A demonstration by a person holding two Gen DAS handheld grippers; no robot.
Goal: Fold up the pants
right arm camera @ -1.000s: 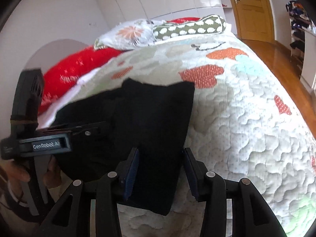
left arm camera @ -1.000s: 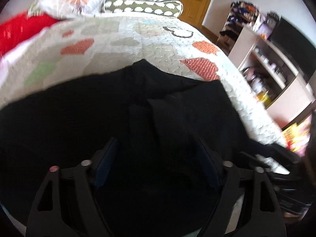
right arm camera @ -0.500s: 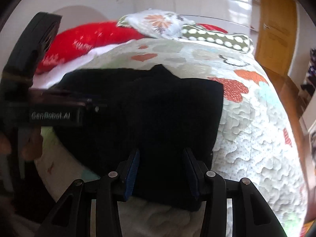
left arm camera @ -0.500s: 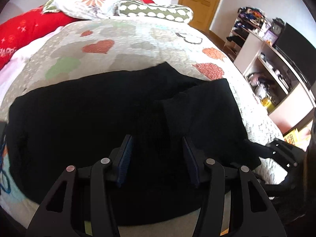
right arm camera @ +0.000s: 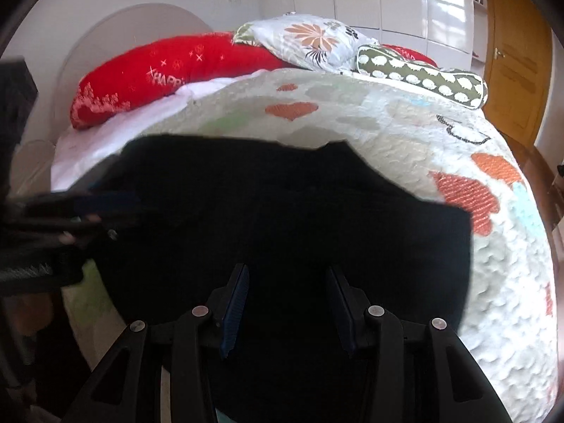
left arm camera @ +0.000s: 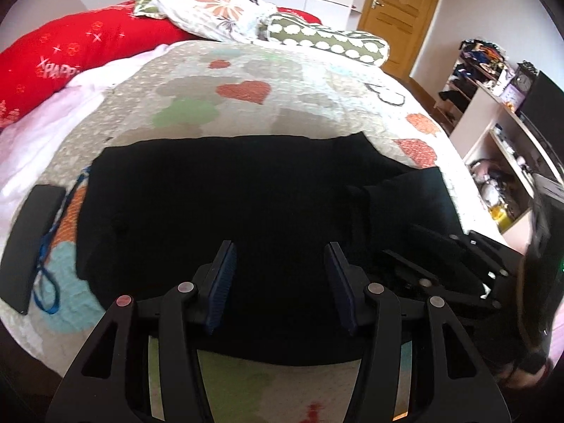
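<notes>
Black pants (left arm camera: 246, 190) flat on heart-patterned quilt (left arm camera: 246, 81), left gripper (left arm camera: 280, 264) and right gripper (right arm camera: 287, 289) spread, seemingly empty, wooden door (left arm camera: 402, 14) behind.

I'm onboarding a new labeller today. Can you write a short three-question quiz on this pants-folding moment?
1. True or false: the black pants lie on a bare wooden table.
2. Which lies beside the pants, near the bed's edge? A) a dark flat phone-like object with a blue cord B) a cup C) a shoe
3. Fill in: both the left gripper and the right gripper have their jaws ____.

Key: 1 false, they lie on the heart-patterned quilt. 2 A. 3 open.
</notes>
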